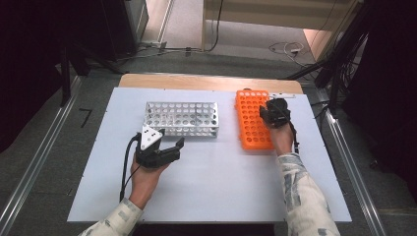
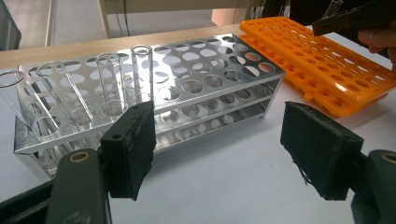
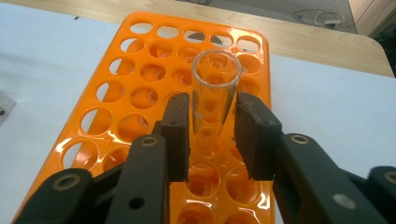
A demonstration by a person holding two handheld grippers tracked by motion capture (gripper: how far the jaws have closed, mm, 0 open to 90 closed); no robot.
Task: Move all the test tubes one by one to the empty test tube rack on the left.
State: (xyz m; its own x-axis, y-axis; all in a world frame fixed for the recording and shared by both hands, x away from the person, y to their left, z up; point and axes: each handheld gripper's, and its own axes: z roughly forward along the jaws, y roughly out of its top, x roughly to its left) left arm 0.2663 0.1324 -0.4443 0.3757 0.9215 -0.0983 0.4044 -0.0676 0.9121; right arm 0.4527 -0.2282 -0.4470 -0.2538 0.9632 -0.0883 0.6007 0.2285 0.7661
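An orange tube rack [image 1: 252, 129] lies flat at the right of the white table. In the right gripper view a clear test tube [image 3: 215, 77] stands in one of the holes of the orange rack [image 3: 116, 98], and my right gripper [image 3: 212, 128] is shut on it, a pad on each side. From above, the right gripper [image 1: 271, 114] hovers over the rack's far right part. My left gripper [image 2: 219, 149] is open with nothing between its pads, just in front of the metal rack [image 2: 210, 79]. That rack holds several clear tubes [image 2: 141, 74] at one end.
The metal rack [image 1: 182, 119] stands mid-table, left of the orange rack, with the left gripper [image 1: 176, 147] near its front edge. The white mat [image 1: 221, 187] is bare toward the person. A wooden table edge [image 1: 196, 81] runs along the far side.
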